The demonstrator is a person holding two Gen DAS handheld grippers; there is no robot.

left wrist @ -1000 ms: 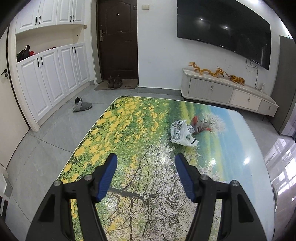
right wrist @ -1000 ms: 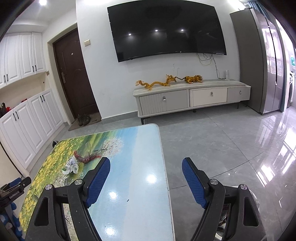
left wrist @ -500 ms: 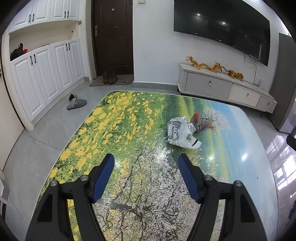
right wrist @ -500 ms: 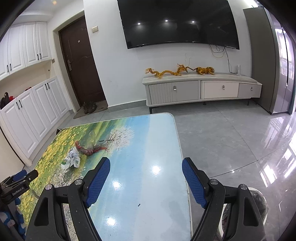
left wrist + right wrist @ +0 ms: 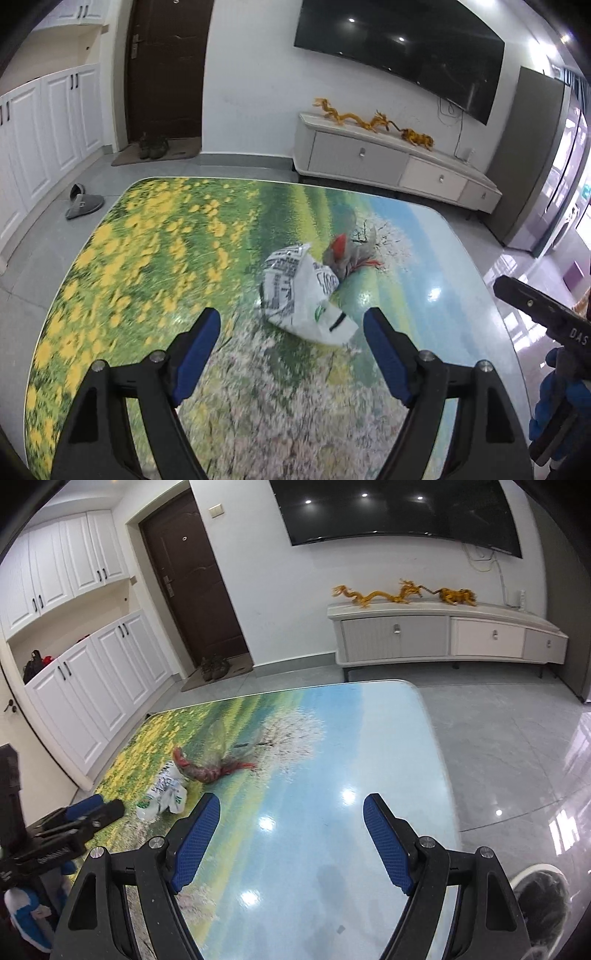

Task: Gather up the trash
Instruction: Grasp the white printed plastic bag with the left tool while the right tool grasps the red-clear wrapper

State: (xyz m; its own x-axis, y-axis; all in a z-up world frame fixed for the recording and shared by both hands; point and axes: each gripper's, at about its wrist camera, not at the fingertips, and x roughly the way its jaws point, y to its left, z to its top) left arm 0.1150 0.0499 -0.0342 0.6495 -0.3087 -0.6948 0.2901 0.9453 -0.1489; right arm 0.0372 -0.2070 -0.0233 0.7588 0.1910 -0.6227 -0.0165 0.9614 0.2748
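On the glossy surface (image 5: 155, 236) printed with a landscape of yellow flowers, white blossom and blue sky lies the trash: a crumpled white plastic bag with black print and a green logo (image 5: 301, 291), and touching its far right side a clear crinkled plastic wrapper with red netting inside (image 5: 349, 251). Both sit near the middle of the surface.

The left claw (image 5: 291, 325) hangs above the near part of the surface with its blue-padded fingers spread wide; its jaws have just been opening, and nothing is between them. The white bag lies just beyond the fingertips, roughly in line with the gap, not touched by either pad.

The right claw (image 5: 291, 808) hovers over the blue-sky right part of the surface, its jaws likewise standing wide apart with only bare tabletop between them. In its view the bag (image 5: 164, 797) and the red-netted wrapper (image 5: 210, 766) lie to the far left of its left finger, well apart from it (the left tool shows at the left edge).

Past the surface, against the far wall, stand a low white cabinet with drawers (image 5: 443, 635) carrying a golden dragon ornament (image 5: 388, 592), a dark wall television (image 5: 399, 509) and a brown door (image 5: 192, 590). A grey slipper (image 5: 83, 203) lies on the tiled floor at left.
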